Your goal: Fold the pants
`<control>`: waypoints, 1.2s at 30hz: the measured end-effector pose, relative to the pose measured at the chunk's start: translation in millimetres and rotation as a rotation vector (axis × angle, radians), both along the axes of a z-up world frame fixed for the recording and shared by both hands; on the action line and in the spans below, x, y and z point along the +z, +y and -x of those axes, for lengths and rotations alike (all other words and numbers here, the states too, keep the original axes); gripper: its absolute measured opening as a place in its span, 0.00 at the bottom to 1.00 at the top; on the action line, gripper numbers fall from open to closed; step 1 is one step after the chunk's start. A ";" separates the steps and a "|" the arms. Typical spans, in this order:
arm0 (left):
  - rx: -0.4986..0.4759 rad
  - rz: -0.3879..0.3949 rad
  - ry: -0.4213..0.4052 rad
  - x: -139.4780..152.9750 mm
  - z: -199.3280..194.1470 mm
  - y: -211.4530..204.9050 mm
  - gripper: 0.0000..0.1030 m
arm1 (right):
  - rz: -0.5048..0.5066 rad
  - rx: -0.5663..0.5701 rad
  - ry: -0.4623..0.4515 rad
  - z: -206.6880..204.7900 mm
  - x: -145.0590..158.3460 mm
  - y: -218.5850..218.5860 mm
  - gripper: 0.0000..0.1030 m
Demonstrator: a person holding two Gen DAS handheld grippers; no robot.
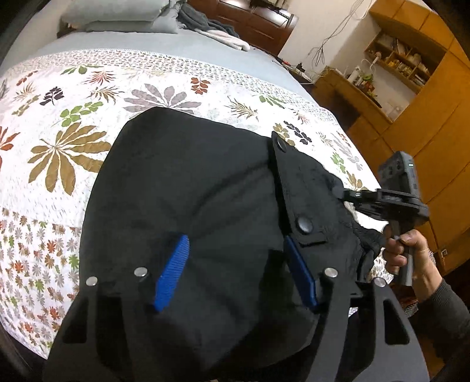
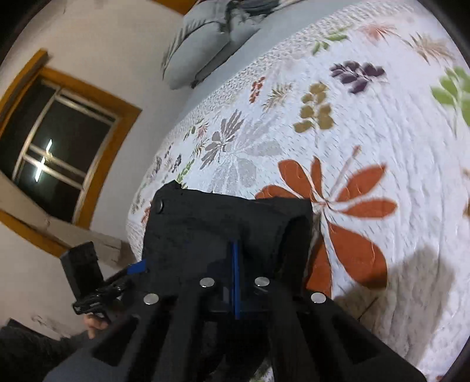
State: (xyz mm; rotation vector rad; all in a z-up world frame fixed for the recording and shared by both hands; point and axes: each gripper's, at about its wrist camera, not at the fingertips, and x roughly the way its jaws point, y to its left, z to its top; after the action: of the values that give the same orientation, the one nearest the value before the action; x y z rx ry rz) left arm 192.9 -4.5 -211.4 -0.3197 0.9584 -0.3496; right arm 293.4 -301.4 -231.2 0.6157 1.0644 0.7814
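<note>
The black pants [image 1: 188,188] lie bunched on the floral bedspread [image 1: 58,141] near the bed's front edge, with a snap-button flap [image 1: 293,188] facing up. My left gripper [image 1: 235,258] hovers over the cloth with its blue pads [image 1: 173,270] wide apart and nothing between them. My right gripper [image 2: 236,264] is shut on an edge of the pants [image 2: 223,223], its blue pads pressed together with cloth around them. In the left wrist view the right gripper [image 1: 346,195] pinches the pants' right edge. The left gripper [image 2: 138,267] shows at the left in the right wrist view.
Grey pillows [image 1: 117,17] and crumpled bedding [image 1: 211,26] lie at the head of the bed. Wooden cabinets and shelves [image 1: 411,88] stand to the right of the bed. A wall with a window [image 2: 58,141] is on the other side.
</note>
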 end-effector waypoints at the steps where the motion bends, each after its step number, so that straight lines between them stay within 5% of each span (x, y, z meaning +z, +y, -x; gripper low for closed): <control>1: -0.004 0.014 0.001 2.3 0.0 1.7 0.69 | -0.007 -0.009 -0.013 5.4 5.6 -1.5 0.08; 7: 0.029 0.076 -0.081 27.3 17.9 23.8 0.85 | -0.076 -0.060 -0.120 73.3 52.4 -3.7 0.16; 13: 0.038 0.090 -0.081 36.4 31.8 44.5 0.86 | -0.039 -0.037 -0.065 112.5 33.6 18.8 0.13; 16: 0.036 0.126 -0.062 37.4 36.8 59.1 0.87 | -0.017 -0.076 -0.002 110.2 9.2 16.0 0.01; 18: 0.032 0.150 -0.038 35.4 36.8 72.0 0.87 | -0.023 -0.087 0.011 108.3 9.7 14.8 0.02; 24: 0.057 0.244 0.061 22.6 16.4 121.0 0.88 | -0.038 -0.125 -0.044 104.0 48.9 11.3 0.41; 30: 0.030 0.317 0.154 5.8 -19.2 140.6 0.88 | -0.046 -0.158 -0.039 62.4 58.1 17.9 0.42; 36: 0.022 0.358 0.192 -7.5 -37.2 146.0 0.88 | -0.047 -0.210 0.067 6.9 26.4 14.6 0.39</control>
State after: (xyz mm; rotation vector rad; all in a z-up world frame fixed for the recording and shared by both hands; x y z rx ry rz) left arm 230.1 141.4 -218.8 -0.7000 1.0789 -0.4773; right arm 286.5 -286.8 -204.8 0.7846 1.0258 0.6078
